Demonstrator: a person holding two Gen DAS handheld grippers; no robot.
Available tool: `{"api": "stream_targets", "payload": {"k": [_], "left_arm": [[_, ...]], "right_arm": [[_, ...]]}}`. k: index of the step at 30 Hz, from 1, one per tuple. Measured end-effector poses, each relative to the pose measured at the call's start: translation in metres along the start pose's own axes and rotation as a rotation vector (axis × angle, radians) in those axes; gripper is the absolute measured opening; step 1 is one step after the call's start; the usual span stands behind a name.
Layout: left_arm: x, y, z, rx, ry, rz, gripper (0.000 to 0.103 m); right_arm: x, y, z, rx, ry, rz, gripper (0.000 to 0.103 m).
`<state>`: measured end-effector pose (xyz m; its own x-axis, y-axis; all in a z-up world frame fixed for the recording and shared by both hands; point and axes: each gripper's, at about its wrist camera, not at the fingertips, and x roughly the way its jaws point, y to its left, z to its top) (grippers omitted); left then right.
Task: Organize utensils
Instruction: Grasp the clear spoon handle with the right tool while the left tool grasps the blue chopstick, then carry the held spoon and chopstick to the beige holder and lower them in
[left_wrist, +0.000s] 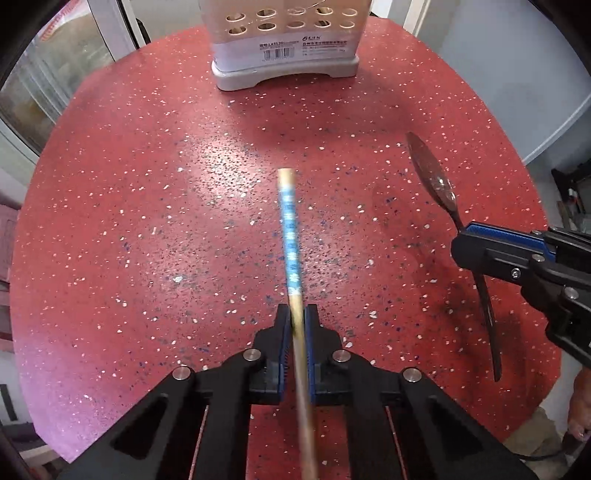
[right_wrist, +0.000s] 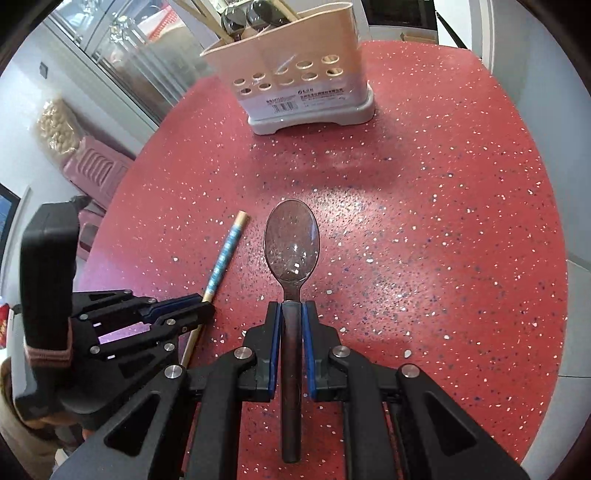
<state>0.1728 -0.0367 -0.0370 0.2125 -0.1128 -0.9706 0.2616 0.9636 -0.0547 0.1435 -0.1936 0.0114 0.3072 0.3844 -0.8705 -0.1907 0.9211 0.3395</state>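
Observation:
My left gripper (left_wrist: 296, 314) is shut on a wooden chopstick (left_wrist: 291, 236) with a blue patterned band, held above the red speckled table; its thick end points toward the holder. The chopstick also shows in the right wrist view (right_wrist: 225, 254). My right gripper (right_wrist: 291, 310) is shut on the handle of a dark brown spoon (right_wrist: 291, 240), bowl forward. The spoon also shows in the left wrist view (left_wrist: 436, 181). A beige utensil holder (right_wrist: 295, 74) with round holes and a grey base stands at the table's far side; it also shows in the left wrist view (left_wrist: 284, 40). It holds dark spoons and chopsticks.
The round red table (right_wrist: 443, 221) ends in a curved edge on all sides. Glass doors (right_wrist: 122, 55) and a pink ribbed case (right_wrist: 92, 170) stand beyond the left edge. The left gripper (right_wrist: 207, 308) is close to the right one's left side.

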Motion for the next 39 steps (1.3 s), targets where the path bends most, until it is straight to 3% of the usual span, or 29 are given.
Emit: {"api": "stream_targets", "payload": {"k": [5,16,22,31,39], "left_arm": [[-0.014,0.016,-0.007,-0.068,-0.086,-0.067,0.035],[-0.089,0.029,-0.024,-0.185,-0.404,-0.199,0.035],[-0.118,0.039,-0.022,-0.21,-0.498,-0.217,0.035],[-0.151,0.042,0.007,-0.23,-0.612,-0.244,0.035],[-0.17,0.054,0.06,-0.225,-0.698,-0.25,0.035]], "right_arm": [[-0.008,-0.007,0.001,0.005,-0.018,0.03,0.012],[-0.03,-0.016,0.005,0.004,-0.088,0.092,0.012],[-0.042,-0.012,0.014,-0.013,-0.12,0.101,0.012],[-0.063,0.0,0.044,-0.054,-0.175,0.11,0.013],[-0.088,0.009,0.101,-0.099,-0.259,0.102,0.012]]}}
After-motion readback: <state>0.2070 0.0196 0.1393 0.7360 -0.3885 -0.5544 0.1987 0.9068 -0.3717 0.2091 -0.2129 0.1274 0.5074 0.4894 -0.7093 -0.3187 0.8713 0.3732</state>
